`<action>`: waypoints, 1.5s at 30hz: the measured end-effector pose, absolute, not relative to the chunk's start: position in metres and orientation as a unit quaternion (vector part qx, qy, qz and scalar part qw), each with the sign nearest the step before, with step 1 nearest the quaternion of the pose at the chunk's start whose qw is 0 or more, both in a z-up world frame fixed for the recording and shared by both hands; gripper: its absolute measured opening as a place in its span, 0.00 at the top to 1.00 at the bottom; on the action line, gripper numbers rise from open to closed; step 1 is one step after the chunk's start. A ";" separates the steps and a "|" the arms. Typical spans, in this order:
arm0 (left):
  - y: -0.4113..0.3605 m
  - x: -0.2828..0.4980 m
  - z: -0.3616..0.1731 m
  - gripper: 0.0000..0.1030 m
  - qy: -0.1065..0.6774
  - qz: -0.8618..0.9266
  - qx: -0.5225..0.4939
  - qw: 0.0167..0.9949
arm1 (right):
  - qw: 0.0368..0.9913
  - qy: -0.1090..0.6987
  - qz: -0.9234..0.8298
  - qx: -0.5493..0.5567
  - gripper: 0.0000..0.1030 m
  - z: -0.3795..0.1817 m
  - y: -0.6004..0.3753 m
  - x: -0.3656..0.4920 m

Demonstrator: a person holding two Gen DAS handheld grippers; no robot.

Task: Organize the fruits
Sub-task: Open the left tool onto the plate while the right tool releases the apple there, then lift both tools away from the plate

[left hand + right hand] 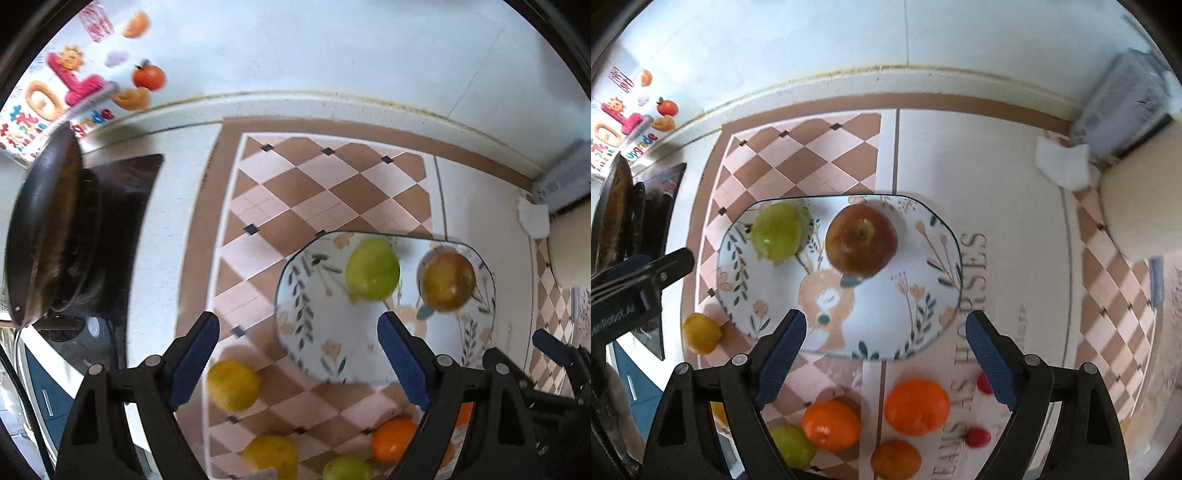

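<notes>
A floral plate [923,295] lies on the checkered cloth and holds a green fruit [777,232] and a red-brown apple [862,240]; the plate [314,350], green fruit [373,268] and apple [447,280] also show in the left wrist view. My left gripper [299,356] is open and empty above the plate's left edge. My right gripper [886,354] is open and empty above the plate's near edge. Loose on the cloth lie yellow fruits [233,386] [271,458], oranges [918,406] [831,424] [895,459], a green fruit [792,445] and small red fruits [978,437].
A dark pan [44,229] sits on a stove at the left. A white wall [332,44] runs behind the counter, with colourful stickers [74,81] at the far left. A crumpled tissue [1062,162] and a grey box [1123,107] are at the back right.
</notes>
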State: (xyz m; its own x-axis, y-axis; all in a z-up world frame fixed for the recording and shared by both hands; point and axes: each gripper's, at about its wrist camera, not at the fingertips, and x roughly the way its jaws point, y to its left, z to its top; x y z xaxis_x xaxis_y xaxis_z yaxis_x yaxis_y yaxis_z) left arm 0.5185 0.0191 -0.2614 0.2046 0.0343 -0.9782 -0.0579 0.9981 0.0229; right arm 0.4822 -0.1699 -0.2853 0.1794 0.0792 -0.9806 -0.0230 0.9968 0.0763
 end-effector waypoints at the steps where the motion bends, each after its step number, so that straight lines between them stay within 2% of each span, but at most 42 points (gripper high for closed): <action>1: 0.021 0.511 -0.254 0.15 0.625 0.027 -0.010 0.780 | 0.772 0.635 0.033 0.023 0.12 -0.278 -0.169 0.475; 17: 0.031 0.410 -0.162 0.15 0.553 -0.016 0.007 0.833 | 0.823 0.567 0.028 0.029 0.12 -0.174 -0.151 0.377; 30: 0.043 0.366 -0.123 0.15 0.519 -0.018 -0.002 0.854 | 0.845 0.532 0.027 0.043 0.12 -0.135 -0.147 0.332; 38: 0.051 0.375 -0.150 0.15 0.549 -0.006 -0.007 0.836 | 0.819 0.565 0.043 0.095 0.12 -0.167 -0.159 0.338; 40: 0.053 0.379 -0.165 0.04 0.565 -0.006 -0.008 0.825 | 0.801 0.587 0.045 0.111 0.12 -0.190 -0.165 0.341; 45: 0.060 0.386 -0.221 0.04 0.621 0.004 -0.016 0.783 | 0.747 0.647 0.058 0.142 0.12 -0.263 -0.168 0.350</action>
